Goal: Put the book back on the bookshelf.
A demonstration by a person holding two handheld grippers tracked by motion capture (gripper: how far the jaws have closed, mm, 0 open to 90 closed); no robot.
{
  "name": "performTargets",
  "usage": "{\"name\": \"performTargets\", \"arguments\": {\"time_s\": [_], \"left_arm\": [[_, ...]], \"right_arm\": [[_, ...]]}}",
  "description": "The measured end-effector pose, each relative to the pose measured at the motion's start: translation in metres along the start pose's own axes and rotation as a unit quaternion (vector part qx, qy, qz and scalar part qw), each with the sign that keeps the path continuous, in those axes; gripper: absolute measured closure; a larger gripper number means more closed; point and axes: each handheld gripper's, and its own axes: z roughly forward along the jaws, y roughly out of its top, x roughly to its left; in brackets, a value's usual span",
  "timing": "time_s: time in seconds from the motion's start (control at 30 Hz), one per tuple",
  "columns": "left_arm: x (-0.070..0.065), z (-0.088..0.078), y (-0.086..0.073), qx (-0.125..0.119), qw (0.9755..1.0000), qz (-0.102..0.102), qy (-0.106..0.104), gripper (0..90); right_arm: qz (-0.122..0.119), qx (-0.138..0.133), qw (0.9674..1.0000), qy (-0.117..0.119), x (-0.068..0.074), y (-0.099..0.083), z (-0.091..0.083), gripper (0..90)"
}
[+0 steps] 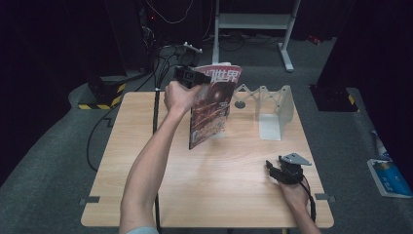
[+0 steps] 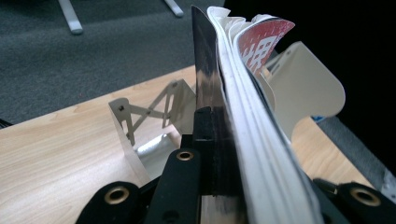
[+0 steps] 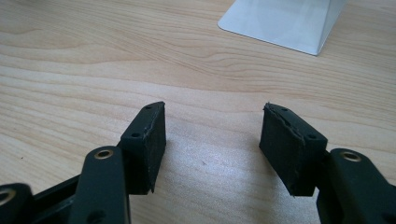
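One floppy magazine is held upright by the left tongs, best clamped near its spine, while the right tongs are left open by the tabletop's right edge.

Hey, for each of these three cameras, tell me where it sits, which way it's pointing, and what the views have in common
High view: above the person's side, facing forward and down on the table; both forearms, left gripper holding the magazine upright, right gripper low.
Left gripper view: along its jaws, shut on the magazine.
Right gripper view: over the tabletop, jaws apart, right gripper.
Shared: the white folding rack.
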Motion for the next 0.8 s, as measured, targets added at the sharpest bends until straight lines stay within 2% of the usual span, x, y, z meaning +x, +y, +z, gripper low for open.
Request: {"name": "performTargets", "arguments": {"time_s": [0.13, 0.27, 0.33, 0.47, 0.57, 0.67, 0.8], "left_arm": [[0.000, 0.004, -0.005, -0.008, 0.9998, 0.002, 0.020, 83.4], [-0.005, 0.007, -0.005, -0.019, 0.9988, 0.015, 0.042, 83.5], [-0.007, 0.008, -0.006, -0.030, 0.9984, 0.017, 0.045, 83.5], [-0.006, 0.011, -0.012, -0.041, 0.9981, 0.003, 0.046, 83.5], [-0.004, 0.015, -0.016, -0.041, 0.9980, -0.002, 0.049, 83.5], [-0.003, 0.019, -0.018, -0.036, 0.9979, 0.002, 0.054, 83.5], [0.000, 0.024, -0.022, -0.041, 0.9976, -0.004, 0.056, 83.5]], "right_arm": [[0.002, -0.001, 1.0000, -0.003, 0.000, -0.001, -0.001, 40.1], [0.002, -0.001, 1.0000, -0.003, 0.000, -0.001, 0.000, 40.1], [0.003, 0.000, 1.0000, -0.003, 0.000, -0.001, -0.001, 40.0], [0.004, 0.001, 1.0000, -0.004, 0.000, -0.001, -0.001, 39.9], [0.005, 0.001, 1.0000, -0.005, 0.000, -0.001, -0.001, 39.9], [0.007, 0.001, 0.9999, -0.007, 0.000, -0.001, -0.001, 39.9], [0.008, 0.001, 0.9999, -0.009, 0.000, -0.001, -0.001, 40.0]]}}
